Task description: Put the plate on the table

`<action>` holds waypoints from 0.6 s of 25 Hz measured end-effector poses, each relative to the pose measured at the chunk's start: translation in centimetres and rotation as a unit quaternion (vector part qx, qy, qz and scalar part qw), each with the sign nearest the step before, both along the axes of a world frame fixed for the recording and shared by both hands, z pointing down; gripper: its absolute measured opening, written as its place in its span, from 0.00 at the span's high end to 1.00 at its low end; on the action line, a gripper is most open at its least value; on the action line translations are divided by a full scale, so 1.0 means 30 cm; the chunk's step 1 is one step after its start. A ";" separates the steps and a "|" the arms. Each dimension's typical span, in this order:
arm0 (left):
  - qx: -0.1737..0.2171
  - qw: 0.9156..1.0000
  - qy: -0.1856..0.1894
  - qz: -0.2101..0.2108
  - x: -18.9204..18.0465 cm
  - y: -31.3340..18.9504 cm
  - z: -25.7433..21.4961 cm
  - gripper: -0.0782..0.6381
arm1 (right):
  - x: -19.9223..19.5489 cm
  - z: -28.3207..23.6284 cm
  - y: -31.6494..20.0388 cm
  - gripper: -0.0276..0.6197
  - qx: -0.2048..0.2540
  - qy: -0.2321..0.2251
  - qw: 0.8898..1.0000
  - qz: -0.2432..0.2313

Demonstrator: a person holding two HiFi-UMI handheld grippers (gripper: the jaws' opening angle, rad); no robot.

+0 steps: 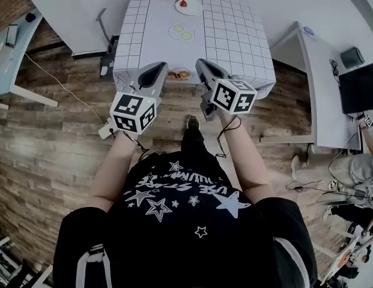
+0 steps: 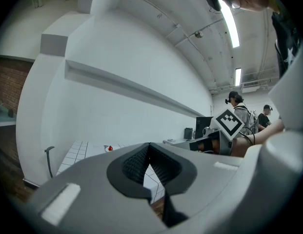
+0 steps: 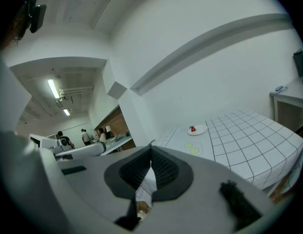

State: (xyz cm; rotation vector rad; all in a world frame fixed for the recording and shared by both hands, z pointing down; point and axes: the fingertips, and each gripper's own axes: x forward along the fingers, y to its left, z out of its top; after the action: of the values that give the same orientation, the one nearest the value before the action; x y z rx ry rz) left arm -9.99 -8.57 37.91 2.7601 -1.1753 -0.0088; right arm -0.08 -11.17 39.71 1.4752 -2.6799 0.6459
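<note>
Claws both shut, nothing in them: left claw (image 1: 157, 69) and right claw (image 1: 202, 66) hover at the counter's (image 1: 234, 35) near edge. Plate (image 1: 187, 6) with a red bit sits at the far edge, dead ahead, right claw looks slightly nearer.

Left gripper (image 1: 152, 75) and right gripper (image 1: 206, 72) side by side, pointed forward — both pairs of jaws together, nothing between

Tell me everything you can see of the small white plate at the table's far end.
The small round white plate lies flat on the white grid-lined tablecloth, near the table's far edge, about midway along it. It looks smooth, perhaps ceramic. One small red item sits on it, too small to identify. Nothing else touches it.
</note>
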 end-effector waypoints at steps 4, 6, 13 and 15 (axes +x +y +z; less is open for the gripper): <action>-0.006 1.000 0.006 0.012 -0.030 0.047 0.015 0.88 | -0.026 0.008 0.070 0.94 0.002 0.027 1.000 0.009; -0.007 1.000 0.009 0.013 -0.044 0.058 0.015 0.88 | -0.031 0.004 0.098 0.94 0.005 0.031 0.999 0.017; -0.008 0.999 0.011 0.039 -0.012 0.135 0.016 0.88 | -0.013 -0.014 0.176 0.94 0.007 0.028 0.999 0.039; -0.006 0.999 0.012 0.036 -0.012 0.146 0.013 0.88 | -0.022 -0.020 0.182 0.94 0.009 0.032 0.999 0.034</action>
State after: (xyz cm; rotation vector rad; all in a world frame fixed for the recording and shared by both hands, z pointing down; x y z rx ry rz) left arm -10.35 -4.19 38.31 2.7832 -1.0652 -0.0266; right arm -0.73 -5.73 39.11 1.5692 -2.6053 0.5706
